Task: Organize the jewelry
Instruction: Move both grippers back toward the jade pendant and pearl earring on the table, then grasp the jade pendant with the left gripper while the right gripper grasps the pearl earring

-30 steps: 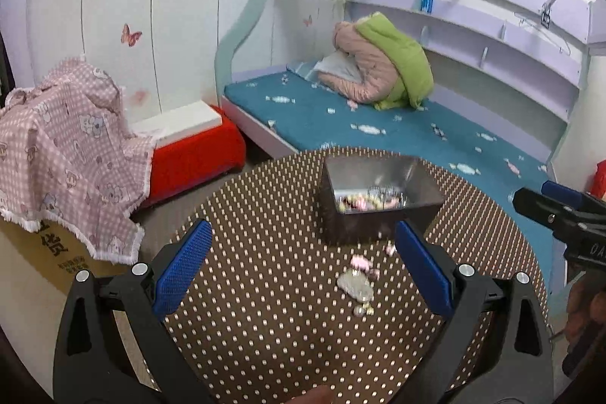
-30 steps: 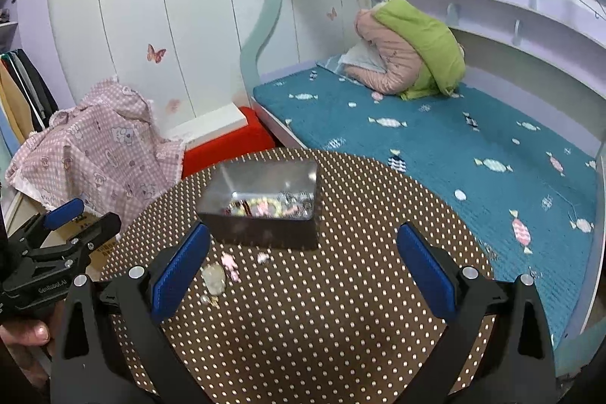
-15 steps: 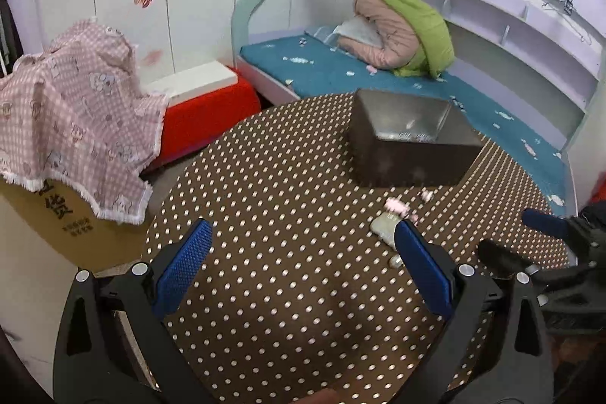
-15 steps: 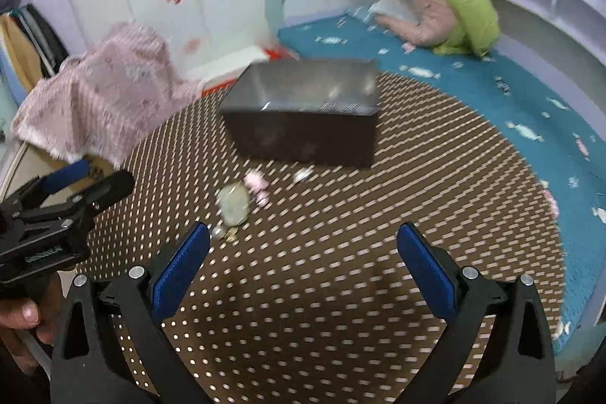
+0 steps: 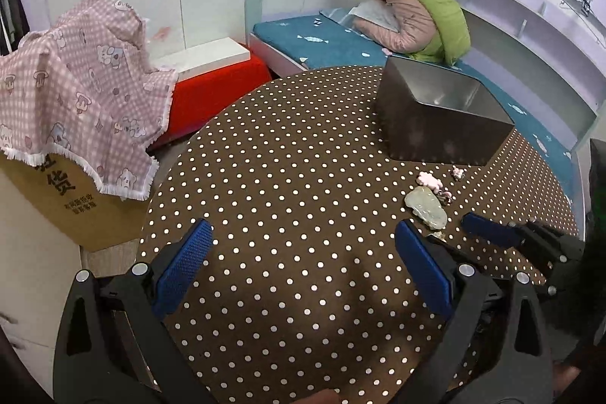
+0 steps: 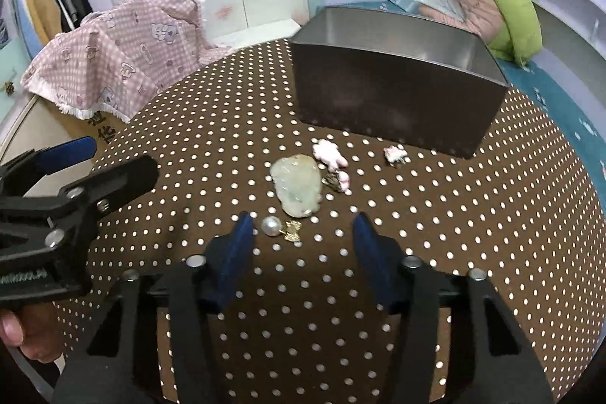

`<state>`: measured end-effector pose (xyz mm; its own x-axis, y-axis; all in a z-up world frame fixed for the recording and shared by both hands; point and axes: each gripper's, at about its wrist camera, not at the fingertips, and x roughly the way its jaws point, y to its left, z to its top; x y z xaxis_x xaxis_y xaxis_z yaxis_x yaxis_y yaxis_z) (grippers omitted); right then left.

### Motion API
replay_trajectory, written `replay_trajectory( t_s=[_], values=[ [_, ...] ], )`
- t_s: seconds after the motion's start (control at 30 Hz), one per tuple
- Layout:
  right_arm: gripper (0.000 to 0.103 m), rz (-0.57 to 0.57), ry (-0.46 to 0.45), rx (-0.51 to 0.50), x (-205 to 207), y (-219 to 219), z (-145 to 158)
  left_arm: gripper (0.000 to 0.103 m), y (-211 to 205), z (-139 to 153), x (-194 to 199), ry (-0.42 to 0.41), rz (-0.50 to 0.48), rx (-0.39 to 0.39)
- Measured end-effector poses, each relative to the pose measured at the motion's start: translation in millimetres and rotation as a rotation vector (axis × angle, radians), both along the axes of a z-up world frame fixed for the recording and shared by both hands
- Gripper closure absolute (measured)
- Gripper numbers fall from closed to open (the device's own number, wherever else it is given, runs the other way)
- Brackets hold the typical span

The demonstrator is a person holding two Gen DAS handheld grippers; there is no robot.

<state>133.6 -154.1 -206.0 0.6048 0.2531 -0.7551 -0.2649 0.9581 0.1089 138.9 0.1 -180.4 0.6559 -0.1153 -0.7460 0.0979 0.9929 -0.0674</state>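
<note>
A grey metal box [image 6: 397, 101] stands on the round brown polka-dot table [image 6: 189, 146]; it also shows in the left wrist view [image 5: 435, 124]. In front of it lie a pale green jade pendant [image 6: 297, 190], a pink charm [image 6: 328, 153], a small pink piece [image 6: 394, 154], another small pink and gold piece [image 6: 339, 180] and a pearl earring with a gold clasp [image 6: 278, 228]. My right gripper [image 6: 303, 233] is open, low over the table, with the pearl earring just inside its left finger. My left gripper [image 5: 303, 252] is open and empty, left of the jewelry.
A pink checked cloth [image 5: 75, 82] covers a cardboard box left of the table. A red and white box [image 5: 212, 78] sits on the floor behind. A bed with teal cover [image 5: 322, 44] and a pink and green jacket [image 5: 420, 10] lies beyond.
Both grippers have dropped lower and closer to the table. The right gripper has moved in on the loose jewelry and its fingers have narrowed. The box contents are out of sight now.
</note>
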Motion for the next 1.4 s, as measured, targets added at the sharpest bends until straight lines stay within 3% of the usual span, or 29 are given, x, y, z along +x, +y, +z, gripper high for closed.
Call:
replay_trajectory(
  t_s=[0.07,0.1,0.53,0.93,1.0,1.03,1.2,1.3,1.4],
  values=[
    [0.075,0.009,-0.004,0.0,-1,1,-1,0.006,-1,-1,3,0.003,-0.001,-0.001],
    [0.088,0.009,-0.004,0.004,0,1,-1,0.006,-2,0,4,0.004,-0.003,-0.001],
    [0.089,-0.06,0.005,0.025,-5,-38,-1,0.006,-43,-4,21,0.012,-0.085,0.014],
    [0.089,-0.117,0.018,0.042,-2,-69,0,0.007,-91,-27,47,0.079,-0.155,0.021],
    [0.089,-0.117,0.019,0.044,-2,-70,1,0.012,-91,-29,49,0.09,-0.158,0.011],
    [0.089,-0.12,0.019,0.052,-1,-71,1,0.025,-92,-32,50,0.101,-0.162,0.013],
    [0.089,-0.14,0.01,0.063,-2,-82,6,0.029,-95,-35,43,0.09,-0.185,0.051],
    [0.089,-0.147,0.004,0.065,-3,-84,9,0.038,-94,-34,42,0.079,-0.197,0.058],
    [0.089,-0.144,-0.002,0.064,-4,-84,11,0.057,-95,-34,45,0.066,-0.215,0.057]
  ],
)
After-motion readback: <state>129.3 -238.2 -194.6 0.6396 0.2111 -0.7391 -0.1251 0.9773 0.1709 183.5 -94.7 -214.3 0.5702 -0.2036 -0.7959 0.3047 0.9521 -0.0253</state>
